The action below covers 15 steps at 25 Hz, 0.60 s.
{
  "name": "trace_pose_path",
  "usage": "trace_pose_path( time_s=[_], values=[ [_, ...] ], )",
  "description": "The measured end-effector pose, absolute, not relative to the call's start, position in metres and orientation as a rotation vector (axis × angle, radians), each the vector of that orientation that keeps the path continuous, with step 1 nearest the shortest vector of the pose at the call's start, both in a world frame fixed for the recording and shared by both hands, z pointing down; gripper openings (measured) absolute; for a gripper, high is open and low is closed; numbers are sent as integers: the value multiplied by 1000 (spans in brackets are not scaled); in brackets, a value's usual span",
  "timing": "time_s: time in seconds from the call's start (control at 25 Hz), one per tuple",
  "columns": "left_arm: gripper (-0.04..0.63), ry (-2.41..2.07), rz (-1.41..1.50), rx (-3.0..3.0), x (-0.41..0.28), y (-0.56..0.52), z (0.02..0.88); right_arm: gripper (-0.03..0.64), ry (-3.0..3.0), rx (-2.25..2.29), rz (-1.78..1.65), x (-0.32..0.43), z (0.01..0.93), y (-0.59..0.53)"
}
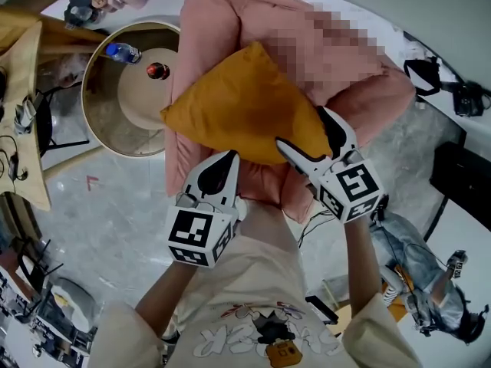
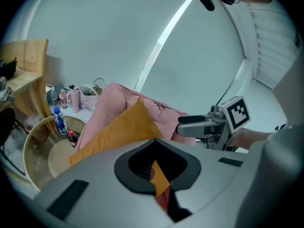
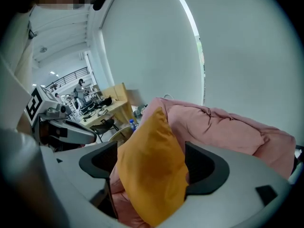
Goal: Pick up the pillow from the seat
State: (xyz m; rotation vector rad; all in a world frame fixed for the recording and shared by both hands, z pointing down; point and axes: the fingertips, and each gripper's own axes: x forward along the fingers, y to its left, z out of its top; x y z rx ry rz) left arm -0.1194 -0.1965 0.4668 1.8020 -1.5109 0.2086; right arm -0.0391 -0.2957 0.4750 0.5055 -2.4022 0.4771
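An orange pillow [image 1: 238,106] lies tilted on the pink padded seat [image 1: 307,44]. My left gripper [image 1: 222,163] is at the pillow's near lower edge. In the left gripper view its jaws [image 2: 159,175] are shut on a thin fold of the orange pillow [image 2: 118,132]. My right gripper [image 1: 318,140] straddles the pillow's right corner with its jaws spread, one finger on top and one on the far side. In the right gripper view the pillow [image 3: 149,170] bulges through the gap between the jaws, with the pink seat [image 3: 228,122] behind it.
A round wooden table [image 1: 115,121] stands left of the seat with a blue-capped bottle [image 1: 123,51] and a dark red bottle [image 1: 157,70] on it. A wooden desk [image 1: 23,90] runs along the left edge. A black bag [image 1: 460,94] and cables lie at the right.
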Motion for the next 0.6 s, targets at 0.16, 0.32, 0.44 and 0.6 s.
trace_pose_path(
  time_s=[0.16, 0.32, 0.44, 0.6],
  values=[
    [5, -1509, 214, 1783, -122, -201, 479, 457, -2410, 451, 467, -43, 489, -303],
    [6, -1498, 208, 1784, -121, -204, 492, 542, -2419, 387, 462, -51, 508, -307],
    [5, -1504, 195, 1757, -126, -205, 504, 581, -2418, 350, 438, -61, 520, -311],
    [5, -1500, 186, 1739, -127, -206, 515, 581, -2415, 333, 418, -68, 533, -320]
  ],
)
